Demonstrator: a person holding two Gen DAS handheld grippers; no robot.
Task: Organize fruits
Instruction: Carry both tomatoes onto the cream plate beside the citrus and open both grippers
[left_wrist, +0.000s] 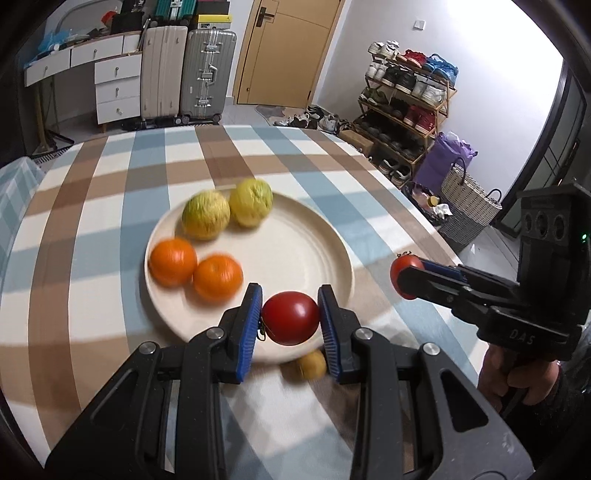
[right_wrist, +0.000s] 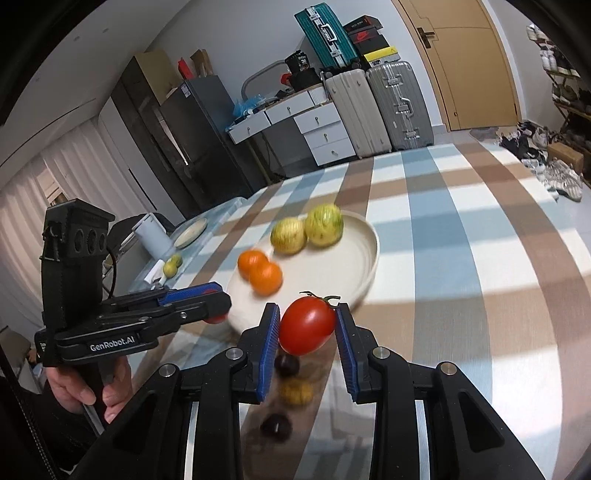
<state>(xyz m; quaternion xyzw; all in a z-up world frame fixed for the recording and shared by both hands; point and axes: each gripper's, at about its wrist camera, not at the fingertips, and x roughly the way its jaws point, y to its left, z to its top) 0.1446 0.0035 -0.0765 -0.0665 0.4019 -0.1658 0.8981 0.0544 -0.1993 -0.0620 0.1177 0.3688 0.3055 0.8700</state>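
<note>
A cream plate (left_wrist: 295, 254) (right_wrist: 354, 254) on the striped tablecloth holds two oranges (left_wrist: 195, 269) (right_wrist: 260, 271) and two yellow-green fruits (left_wrist: 229, 210) (right_wrist: 308, 230). My left gripper (left_wrist: 290, 321) is shut on a dark red tomato (left_wrist: 290, 317) above the plate's near rim; it also shows in the right wrist view (right_wrist: 216, 306). My right gripper (right_wrist: 306, 328) is shut on a red tomato (right_wrist: 307, 325), right of the plate; it also shows in the left wrist view (left_wrist: 406, 277). A small yellow fruit (left_wrist: 312, 365) (right_wrist: 295, 392) and two dark round fruits (right_wrist: 287, 365) lie on the cloth below the grippers.
The table's right edge (left_wrist: 424, 221) drops to a woven basket (left_wrist: 465, 210) and shoe rack (left_wrist: 402, 107). At the table's far left stand a white jug (right_wrist: 151, 236), a small plate (right_wrist: 190, 232) and two green fruits (right_wrist: 173, 265). Suitcases (left_wrist: 188, 74) stand beyond.
</note>
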